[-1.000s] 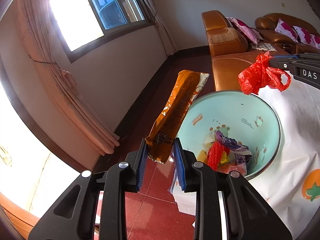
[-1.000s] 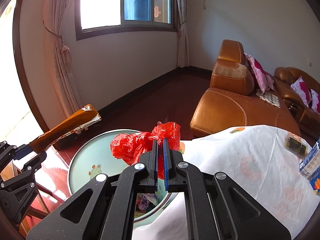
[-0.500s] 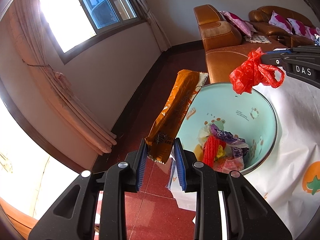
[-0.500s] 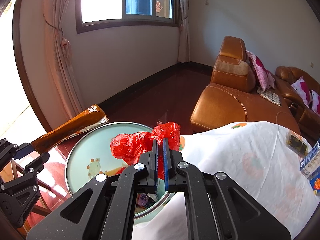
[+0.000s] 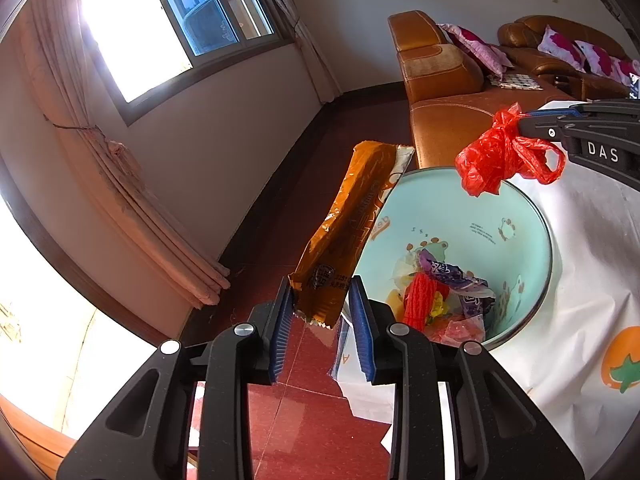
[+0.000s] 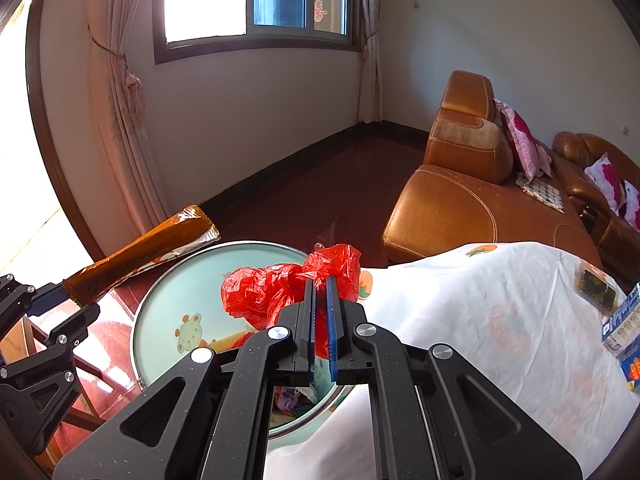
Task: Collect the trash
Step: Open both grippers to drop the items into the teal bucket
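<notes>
A pale blue trash bin point(image 5: 520, 216) with cartoon frogs stands beside the table and holds several wrappers point(image 5: 444, 292). My left gripper point(image 5: 322, 300) is shut on the lower end of a long orange snack wrapper point(image 5: 352, 220), which stands up at the bin's left rim. My right gripper point(image 6: 320, 284) is shut on a crumpled red plastic bag point(image 6: 276, 288) and holds it above the bin's far rim point(image 6: 256, 245). The red bag also shows in the left wrist view point(image 5: 496, 156), and the orange wrapper shows in the right wrist view point(image 6: 144, 248).
A table with a white fruit-print cloth point(image 6: 500, 320) lies to the right of the bin, with small boxes point(image 6: 624, 320) at its far right. A brown leather sofa point(image 6: 460, 192) stands behind. Dark red tile floor point(image 5: 304, 420) lies below, curtains point(image 5: 132, 184) to the left.
Both grippers keep their holds. The red bag has shifted slightly over the bin's rim and the orange wrapper has edged closer to the bin.
</notes>
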The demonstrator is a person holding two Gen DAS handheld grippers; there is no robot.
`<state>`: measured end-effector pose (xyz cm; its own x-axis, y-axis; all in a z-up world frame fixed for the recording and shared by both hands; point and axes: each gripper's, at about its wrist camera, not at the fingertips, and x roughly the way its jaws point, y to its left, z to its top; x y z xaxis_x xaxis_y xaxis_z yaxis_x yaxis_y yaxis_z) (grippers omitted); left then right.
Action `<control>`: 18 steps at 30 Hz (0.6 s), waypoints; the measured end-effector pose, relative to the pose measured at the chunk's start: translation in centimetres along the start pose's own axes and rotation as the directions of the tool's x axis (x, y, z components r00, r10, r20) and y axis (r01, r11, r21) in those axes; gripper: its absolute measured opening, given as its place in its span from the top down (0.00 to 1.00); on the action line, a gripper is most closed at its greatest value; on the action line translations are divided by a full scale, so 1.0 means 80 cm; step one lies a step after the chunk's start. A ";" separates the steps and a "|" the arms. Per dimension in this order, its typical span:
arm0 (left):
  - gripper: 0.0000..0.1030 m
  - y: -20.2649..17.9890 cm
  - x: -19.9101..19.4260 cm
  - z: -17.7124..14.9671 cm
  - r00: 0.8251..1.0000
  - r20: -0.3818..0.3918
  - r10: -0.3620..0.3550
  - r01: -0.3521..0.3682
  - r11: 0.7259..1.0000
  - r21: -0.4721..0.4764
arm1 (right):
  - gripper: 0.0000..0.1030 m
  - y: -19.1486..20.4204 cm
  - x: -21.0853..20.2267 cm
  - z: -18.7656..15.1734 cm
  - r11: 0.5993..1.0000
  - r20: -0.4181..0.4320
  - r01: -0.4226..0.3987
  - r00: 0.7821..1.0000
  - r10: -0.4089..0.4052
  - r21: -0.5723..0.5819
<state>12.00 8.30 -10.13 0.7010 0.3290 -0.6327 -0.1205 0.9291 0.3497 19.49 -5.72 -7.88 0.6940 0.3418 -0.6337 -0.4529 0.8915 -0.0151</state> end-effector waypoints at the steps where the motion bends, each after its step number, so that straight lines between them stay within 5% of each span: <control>1: 0.69 0.000 0.000 0.000 1.000 0.001 0.000 0.000 1.000 -0.002 | 0.93 0.000 0.001 0.000 1.000 -0.002 -0.006 1.000 0.006 0.000; 3: 0.63 0.001 -0.002 0.001 1.000 0.013 -0.006 0.006 1.000 -0.012 | 0.88 0.001 0.001 -0.001 1.000 0.003 -0.008 1.000 0.008 0.005; 4: 0.62 0.001 -0.003 0.001 1.000 0.013 -0.005 0.006 1.000 -0.010 | 0.77 -0.001 0.001 -0.001 1.000 0.004 -0.012 1.000 0.012 0.010; 6: 0.39 0.002 -0.005 0.002 1.000 0.024 0.007 -0.006 1.000 -0.017 | 0.64 -0.003 0.001 -0.003 1.000 0.004 -0.022 1.000 0.022 0.018; 18: 0.13 0.020 -0.058 0.020 0.982 0.185 0.017 0.012 0.988 -0.156 | 0.46 -0.042 -0.081 -0.028 0.990 0.109 0.035 0.993 -0.051 0.136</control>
<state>9.65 7.97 -5.55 0.8171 0.3077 -0.4875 -0.2200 0.9481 0.2298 15.28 -11.56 -5.46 0.7730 0.3268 -0.5437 -0.3476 0.9352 0.0680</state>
